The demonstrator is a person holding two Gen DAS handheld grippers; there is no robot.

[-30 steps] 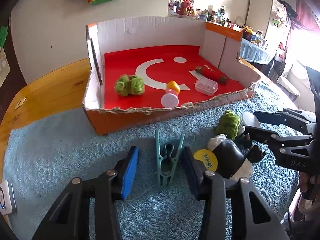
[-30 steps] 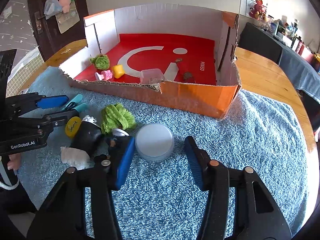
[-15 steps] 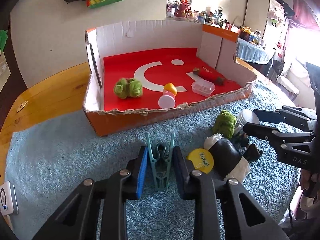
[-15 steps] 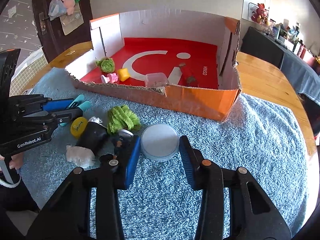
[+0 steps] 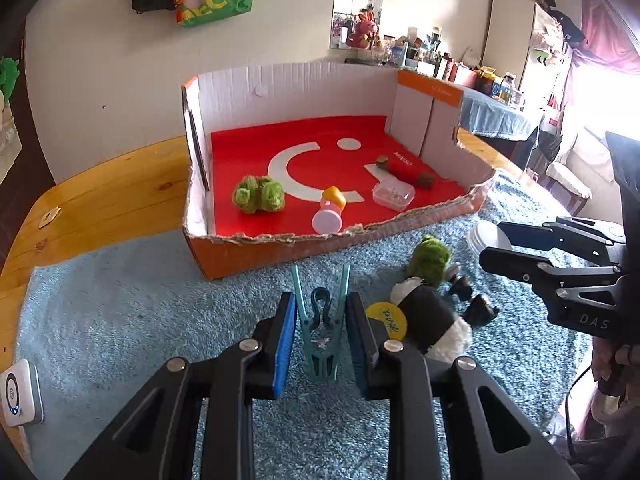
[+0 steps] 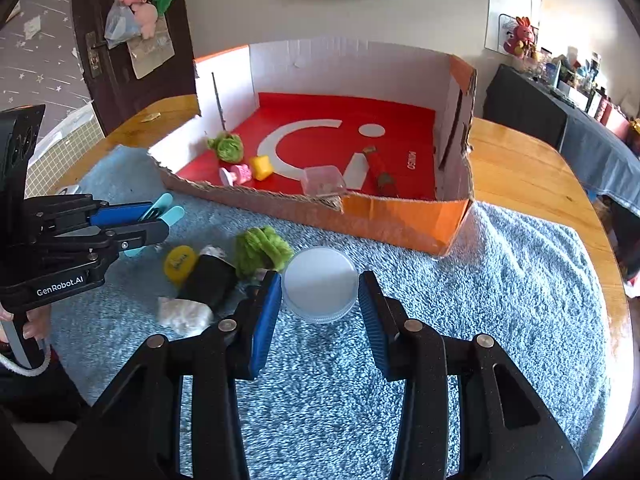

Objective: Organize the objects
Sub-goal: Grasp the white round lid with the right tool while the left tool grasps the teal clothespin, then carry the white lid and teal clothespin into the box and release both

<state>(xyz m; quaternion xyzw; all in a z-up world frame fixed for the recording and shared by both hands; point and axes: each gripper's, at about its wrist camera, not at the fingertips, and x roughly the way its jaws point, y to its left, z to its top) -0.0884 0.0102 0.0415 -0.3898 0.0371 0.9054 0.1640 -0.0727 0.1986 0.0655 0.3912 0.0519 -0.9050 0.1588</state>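
We are pinching the teal clothespin (image 5: 321,334) lengthwise in the left gripper (image 5: 320,344), its prongs pointing ahead at the box (image 5: 256,252), while the right gripper (image 6: 320,312) is clasping the round white lid (image 6: 320,284).

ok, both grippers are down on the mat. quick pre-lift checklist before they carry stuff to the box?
1. Left gripper shut on teal clothespin: ok.
2. Right gripper pads touching round white lid: ok on the left pad, cannot tell on the right.
3. Lid clear of green plush: not ok, they appear to touch.
4. Clothespin clear of yellow disc: ok.
5. Bare red floor in cardboard box: ok.
6. Grippers apart from each other: ok.
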